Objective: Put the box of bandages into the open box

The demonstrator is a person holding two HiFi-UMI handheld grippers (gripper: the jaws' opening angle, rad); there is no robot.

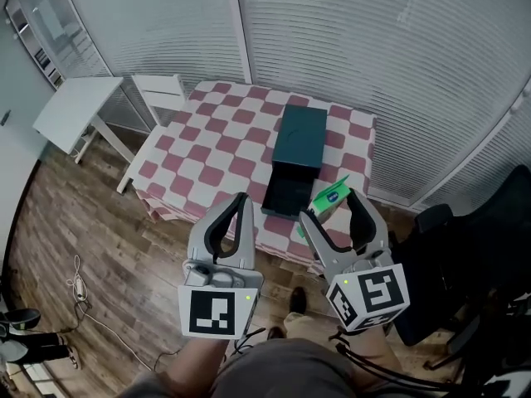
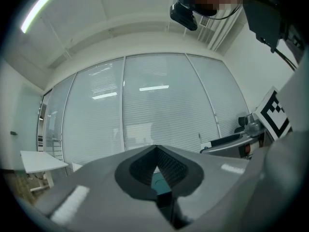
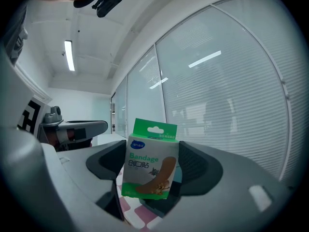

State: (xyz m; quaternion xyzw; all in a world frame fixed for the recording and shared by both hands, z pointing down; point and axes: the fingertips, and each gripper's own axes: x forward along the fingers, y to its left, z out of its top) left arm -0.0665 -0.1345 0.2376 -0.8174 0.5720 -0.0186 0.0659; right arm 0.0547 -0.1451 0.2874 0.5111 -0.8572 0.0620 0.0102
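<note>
A dark teal box (image 1: pixel 299 136) lies on the red-and-white checked table (image 1: pixel 216 148), and its open part (image 1: pixel 287 191) faces the near edge. The green-and-white box of bandages (image 1: pixel 330 196) is held upright just right of that open part. My right gripper (image 1: pixel 329 206) is shut on it. In the right gripper view the bandage box (image 3: pixel 149 166) stands between the two dark pads (image 3: pixel 105 161), above the checked cloth. My left gripper (image 1: pixel 241 200) hovers left of the open part, shut and holding nothing. In the left gripper view its jaws (image 2: pixel 156 150) meet, and a sliver of the teal box (image 2: pixel 158 183) shows below them.
A white side table (image 1: pixel 76 109) and a white chair (image 1: pixel 163 90) stand at the far left. A black office chair (image 1: pixel 485 247) is close on the right. Window blinds (image 1: pixel 373 40) run behind the table. A cable (image 1: pixel 79 284) lies on the wooden floor.
</note>
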